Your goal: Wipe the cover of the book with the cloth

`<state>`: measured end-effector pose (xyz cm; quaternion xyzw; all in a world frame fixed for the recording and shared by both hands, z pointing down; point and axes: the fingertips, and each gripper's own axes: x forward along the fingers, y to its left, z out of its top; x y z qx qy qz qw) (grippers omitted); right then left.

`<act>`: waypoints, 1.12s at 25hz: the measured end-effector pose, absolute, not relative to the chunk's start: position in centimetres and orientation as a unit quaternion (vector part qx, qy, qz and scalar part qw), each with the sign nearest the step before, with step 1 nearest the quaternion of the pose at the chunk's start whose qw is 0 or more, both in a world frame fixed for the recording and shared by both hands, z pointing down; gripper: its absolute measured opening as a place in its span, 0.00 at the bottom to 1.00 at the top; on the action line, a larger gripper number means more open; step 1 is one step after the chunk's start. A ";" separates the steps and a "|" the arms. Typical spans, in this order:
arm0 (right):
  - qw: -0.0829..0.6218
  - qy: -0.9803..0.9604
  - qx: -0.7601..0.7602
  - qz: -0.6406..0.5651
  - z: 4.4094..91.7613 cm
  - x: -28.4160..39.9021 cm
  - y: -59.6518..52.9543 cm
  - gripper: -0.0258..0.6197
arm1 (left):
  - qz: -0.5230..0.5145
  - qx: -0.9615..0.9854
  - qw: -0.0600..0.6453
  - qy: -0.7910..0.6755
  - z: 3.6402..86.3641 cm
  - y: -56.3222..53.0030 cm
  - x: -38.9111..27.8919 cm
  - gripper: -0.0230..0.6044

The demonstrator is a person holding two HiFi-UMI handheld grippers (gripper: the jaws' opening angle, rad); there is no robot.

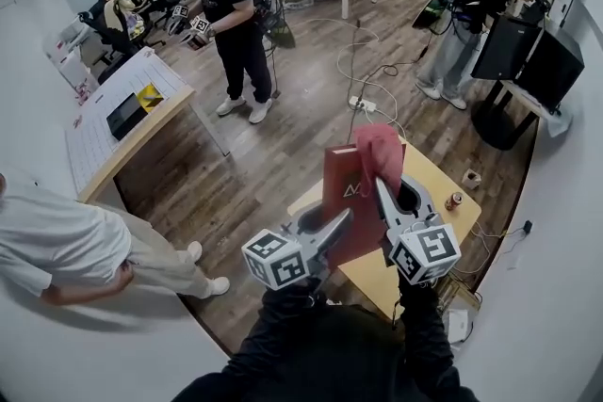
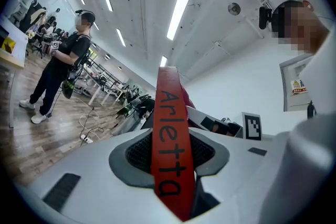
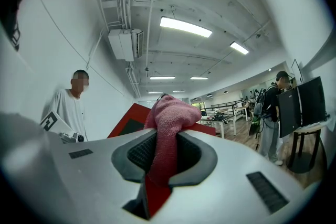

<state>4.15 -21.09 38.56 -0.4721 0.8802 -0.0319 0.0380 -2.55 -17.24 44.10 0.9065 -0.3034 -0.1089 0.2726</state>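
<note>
Head view, left gripper raised, fingers clamped on upright red book, right gripper alongside, fingers pinching pink cloth

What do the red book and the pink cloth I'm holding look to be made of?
Red book: probably coated card or paper cover, smooth; the spine is flat and straight with crisp black print. Pink cloth: looks like terry or microfibre, matte; nubby pile, soft folds.
</note>
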 end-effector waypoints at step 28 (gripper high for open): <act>0.048 0.865 -0.499 -0.016 37.1 9.3 -19.8 0.16 | -0.124 0.897 0.283 -0.315 44.4 -19.5 -2.5 0.32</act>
